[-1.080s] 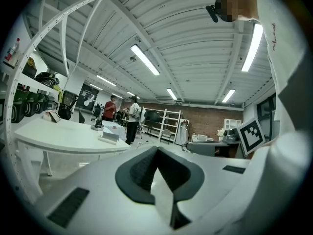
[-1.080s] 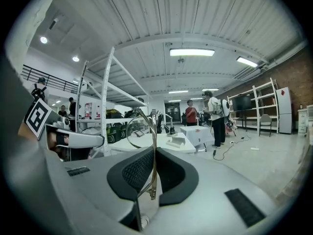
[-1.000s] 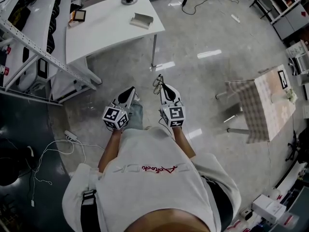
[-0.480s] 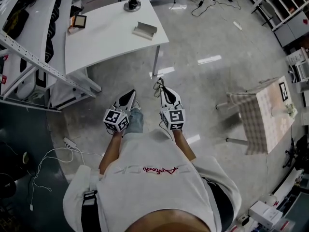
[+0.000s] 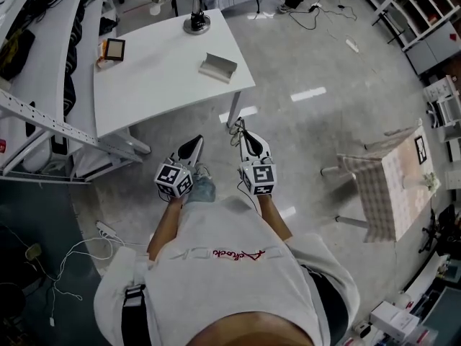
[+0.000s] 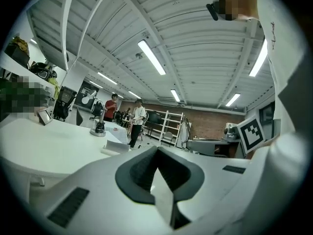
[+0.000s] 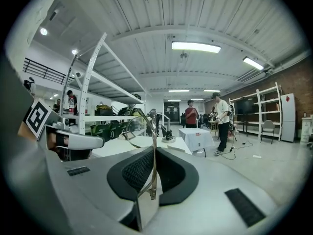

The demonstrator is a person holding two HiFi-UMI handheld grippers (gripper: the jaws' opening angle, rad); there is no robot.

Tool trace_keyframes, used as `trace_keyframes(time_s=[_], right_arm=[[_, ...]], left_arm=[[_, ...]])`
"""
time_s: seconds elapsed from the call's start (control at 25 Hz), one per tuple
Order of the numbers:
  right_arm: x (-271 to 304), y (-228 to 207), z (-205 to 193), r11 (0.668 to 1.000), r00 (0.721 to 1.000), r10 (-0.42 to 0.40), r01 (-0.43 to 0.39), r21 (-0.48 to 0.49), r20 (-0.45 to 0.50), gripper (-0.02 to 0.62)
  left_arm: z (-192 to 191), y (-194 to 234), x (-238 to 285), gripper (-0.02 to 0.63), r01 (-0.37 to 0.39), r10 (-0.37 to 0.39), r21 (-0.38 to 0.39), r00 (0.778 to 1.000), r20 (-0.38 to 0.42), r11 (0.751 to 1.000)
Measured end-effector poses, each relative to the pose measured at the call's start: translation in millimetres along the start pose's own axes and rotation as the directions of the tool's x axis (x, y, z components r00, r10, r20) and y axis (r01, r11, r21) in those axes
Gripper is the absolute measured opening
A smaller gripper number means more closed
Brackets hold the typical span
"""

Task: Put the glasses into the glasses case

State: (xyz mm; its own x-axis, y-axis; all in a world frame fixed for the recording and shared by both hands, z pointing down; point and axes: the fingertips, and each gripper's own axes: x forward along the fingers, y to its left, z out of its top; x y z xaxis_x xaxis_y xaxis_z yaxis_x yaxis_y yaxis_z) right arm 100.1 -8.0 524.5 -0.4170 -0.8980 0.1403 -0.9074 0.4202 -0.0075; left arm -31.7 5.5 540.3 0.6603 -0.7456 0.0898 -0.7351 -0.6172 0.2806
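Observation:
The glasses case [image 5: 217, 66], a light grey open box, lies near the right edge of the white table [image 5: 158, 85]; in the left gripper view the case [image 6: 117, 147] shows low on the table. My right gripper [image 5: 245, 134] is held in front of my body, above the floor and short of the table's corner. It is shut on a temple arm of the thin wire-framed glasses [image 7: 154, 170], which stick up past the jaws [image 5: 235, 124]. My left gripper [image 5: 191, 147] hangs beside it, shut with nothing between its pads [image 6: 139, 173].
A black stand [image 5: 196, 21] and a small framed brown object [image 5: 113, 49] sit on the table. Metal shelving [image 5: 43, 114] runs along the left, white cables [image 5: 72, 254] lie on the floor, and a checked-cloth table [image 5: 389, 186] stands right. Two people [image 7: 222, 121] stand far off.
The table and case have drifted lower and nearer in the head view as I walk toward them. Both grippers keep their pose, the right one still gripping the glasses.

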Motion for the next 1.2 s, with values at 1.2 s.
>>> trace_keyframes(time_s=[1.2], right_arm=[[161.5,-23.0,9.8,0.998,0.995,-0.07,0.07,0.0,-0.069,0.012]], left_arm=[[40.5,136.7,92.6,0.026,0.074,-0.075,-0.024,0.996,-0.039,0.997]])
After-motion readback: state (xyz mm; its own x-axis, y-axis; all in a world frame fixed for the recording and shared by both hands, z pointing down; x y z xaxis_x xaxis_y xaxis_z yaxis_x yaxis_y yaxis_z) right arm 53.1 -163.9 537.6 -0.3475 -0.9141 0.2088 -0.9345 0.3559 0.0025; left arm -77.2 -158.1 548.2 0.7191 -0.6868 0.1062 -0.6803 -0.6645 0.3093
